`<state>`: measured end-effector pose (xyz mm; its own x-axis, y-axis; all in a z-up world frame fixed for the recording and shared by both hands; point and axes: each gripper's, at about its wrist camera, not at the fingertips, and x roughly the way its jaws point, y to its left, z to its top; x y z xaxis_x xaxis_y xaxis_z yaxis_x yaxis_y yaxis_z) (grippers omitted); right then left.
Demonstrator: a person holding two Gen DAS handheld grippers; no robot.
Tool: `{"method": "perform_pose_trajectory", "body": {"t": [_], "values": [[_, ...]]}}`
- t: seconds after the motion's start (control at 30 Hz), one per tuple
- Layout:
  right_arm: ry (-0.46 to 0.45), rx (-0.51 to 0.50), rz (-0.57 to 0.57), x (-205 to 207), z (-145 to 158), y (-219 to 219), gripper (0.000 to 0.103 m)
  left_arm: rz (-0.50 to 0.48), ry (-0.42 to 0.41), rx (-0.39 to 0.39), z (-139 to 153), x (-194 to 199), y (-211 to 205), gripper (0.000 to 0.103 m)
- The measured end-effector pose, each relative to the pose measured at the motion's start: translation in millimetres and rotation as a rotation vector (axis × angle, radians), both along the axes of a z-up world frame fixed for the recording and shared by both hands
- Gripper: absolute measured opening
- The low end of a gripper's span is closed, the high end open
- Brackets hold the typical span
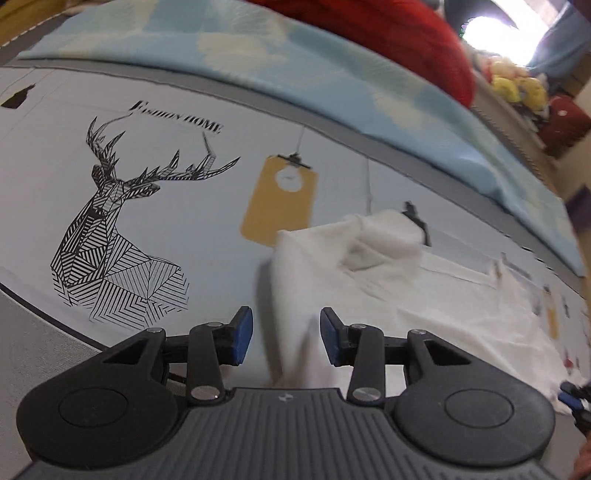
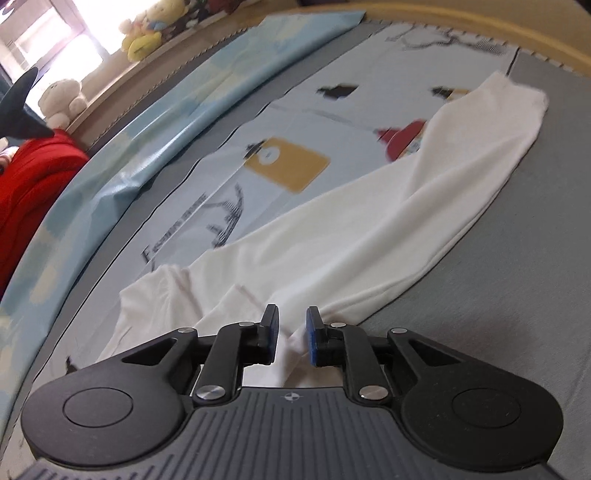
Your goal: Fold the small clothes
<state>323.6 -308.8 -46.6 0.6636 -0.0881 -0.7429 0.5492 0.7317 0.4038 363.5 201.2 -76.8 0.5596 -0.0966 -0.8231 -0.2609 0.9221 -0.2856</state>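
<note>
A white garment (image 1: 406, 295) lies on the printed bedsheet (image 1: 184, 192), with one corner folded back onto itself. My left gripper (image 1: 286, 321) hovers over its near edge; the jaws stand apart and a blurred flap of the white cloth hangs loose between the blue pads (image 1: 243, 332) without being pinched. In the right wrist view the garment (image 2: 369, 221) stretches away in a long band, its far end on the grey border (image 2: 517, 258). My right gripper (image 2: 291, 317) sits at the near end, jaws narrowly apart, with a small tuft of cloth lying in the gap.
The sheet bears a black deer print (image 1: 110, 229) and yellow tag shapes (image 1: 277, 199). A light blue quilt (image 1: 295, 66) and a red blanket (image 1: 406, 37) lie along the far side. Plush toys (image 2: 144, 33) sit on a ledge by the window.
</note>
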Motion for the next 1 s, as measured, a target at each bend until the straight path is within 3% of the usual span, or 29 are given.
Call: {"method": "perform_pose_trajectory", "body": {"t": [0.13,0.17,0.2,0.23,0.33,0.43,0.47,0.5,0.6,0.7,0.87,1.0], "values": [[0.022,0.042,0.070,7.5,-5.9,15.1,0.017,0.000,-0.026,0.030,0.5,6.1,-5.9,0.043],[0.032,0.053,0.093,9.8,-7.8,18.4,0.017,-0.010,-0.028,0.041,-0.4,9.2,-7.1,0.030],[0.045,0.065,0.118,12.7,-9.8,22.6,0.018,-0.021,-0.033,0.055,-1.2,11.4,-7.6,0.011],[0.059,0.077,0.141,16.0,-12.3,26.3,0.019,-0.018,-0.043,0.078,0.0,12.7,-7.2,0.004],[0.088,0.090,0.183,23.0,-17.8,38.6,0.019,0.059,-0.161,0.161,16.7,9.7,0.0,0.004],[0.097,0.099,0.211,28.7,-20.6,48.8,0.019,0.134,-0.151,0.299,24.6,10.4,2.2,0.008],[0.099,0.098,0.221,30.2,-20.9,51.9,0.019,0.128,-0.140,0.296,26.2,10.3,3.7,0.017],[0.101,0.094,0.233,31.0,-20.9,55.3,0.019,0.121,-0.138,0.263,28.1,9.3,5.2,0.018],[0.119,0.084,0.241,33.1,-24.3,57.4,0.021,0.091,-0.126,0.121,35.2,6.3,4.9,0.018],[0.141,0.074,0.222,32.0,-26.8,54.2,0.021,-0.001,-0.086,-0.005,39.2,3.9,-4.1,0.018],[0.139,0.070,0.210,27.0,-23.8,47.3,0.021,-0.164,0.044,0.039,26.6,-9.1,-22.2,0.018],[0.138,0.074,0.200,21.3,-19.2,43.2,0.021,-0.164,0.185,0.084,-1.6,-23.3,-13.2,0.018]]}}
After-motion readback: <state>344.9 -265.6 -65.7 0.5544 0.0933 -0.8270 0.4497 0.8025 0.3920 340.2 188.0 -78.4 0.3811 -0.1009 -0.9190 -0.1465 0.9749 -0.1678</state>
